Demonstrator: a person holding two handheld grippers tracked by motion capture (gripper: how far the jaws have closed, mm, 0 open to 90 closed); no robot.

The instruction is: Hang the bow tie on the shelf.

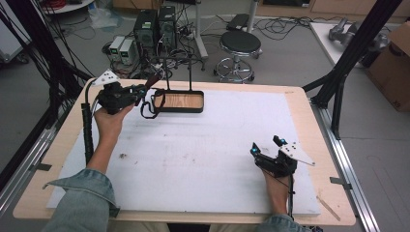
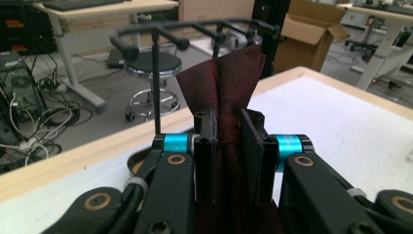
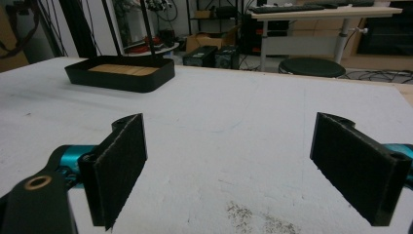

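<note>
Left tongs [image 2: 228, 146] pinch the dark red silky cloth strip [image 2: 225, 80]; right tongs [image 3: 251, 170] gape, idle. Your black wire rack with wooden base [image 2: 195, 30] stands just ahead, prongs above the cloth.

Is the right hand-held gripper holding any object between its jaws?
No, the right hand-held gripper stands wide open, with bare white table between its jaws.

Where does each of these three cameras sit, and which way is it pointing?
High view: above the person's side, looking down on the white foam-topped table; forearms, hands, left gripper and right gripper show.
Left gripper view: rides the left gripper, facing the black metal hanging rack; jaws pinch a dark red fabric strip.
Right gripper view: rides the right gripper, low over the table; jaws wide apart.
Shared: the rack's black wood-floored tray.
</note>
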